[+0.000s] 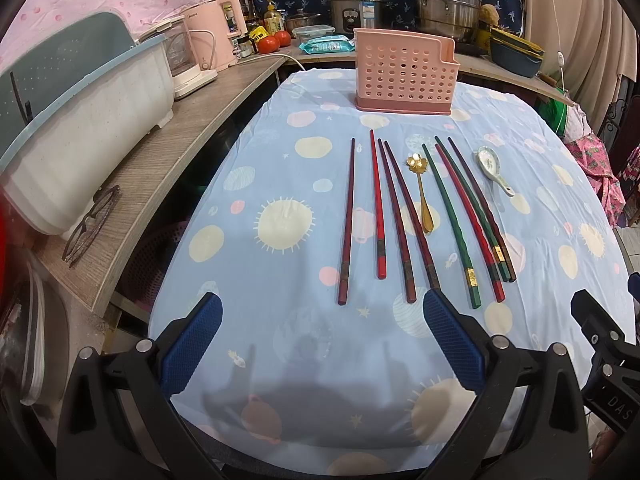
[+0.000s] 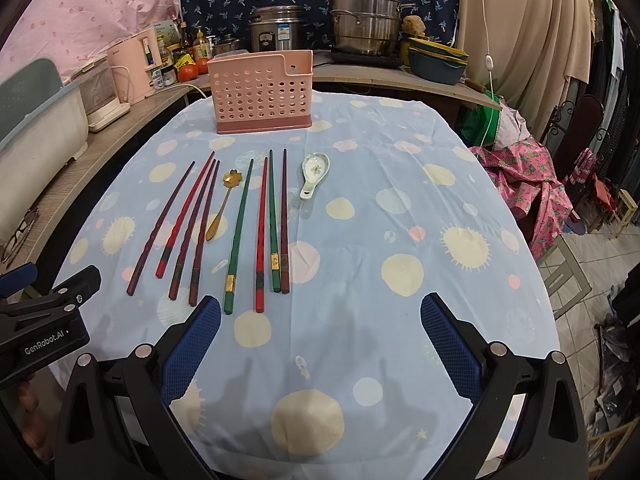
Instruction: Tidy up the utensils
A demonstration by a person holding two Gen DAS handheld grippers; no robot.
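Several chopsticks, dark red (image 1: 347,220), bright red (image 1: 377,204) and green (image 1: 448,224), lie side by side on the blue patterned tablecloth (image 1: 280,360); they also show in the right wrist view (image 2: 240,232). A gold spoon (image 1: 422,192) (image 2: 219,212) lies among them. A white ceramic spoon (image 1: 491,170) (image 2: 314,174) lies to their right. A pink perforated utensil holder (image 1: 404,70) (image 2: 262,92) stands upright at the table's far edge. My left gripper (image 1: 322,308) is open and empty, just short of the chopsticks' near ends. My right gripper (image 2: 320,312) is open and empty, near the green chopsticks' ends.
A wooden counter (image 1: 168,160) runs along the left with a white and blue dish rack (image 1: 80,128), glasses (image 1: 90,224) and a pink appliance (image 1: 224,32). Steel pots (image 2: 364,20), bowls and tomatoes stand behind the holder. Pink cloth (image 2: 520,176) and chairs are at the right.
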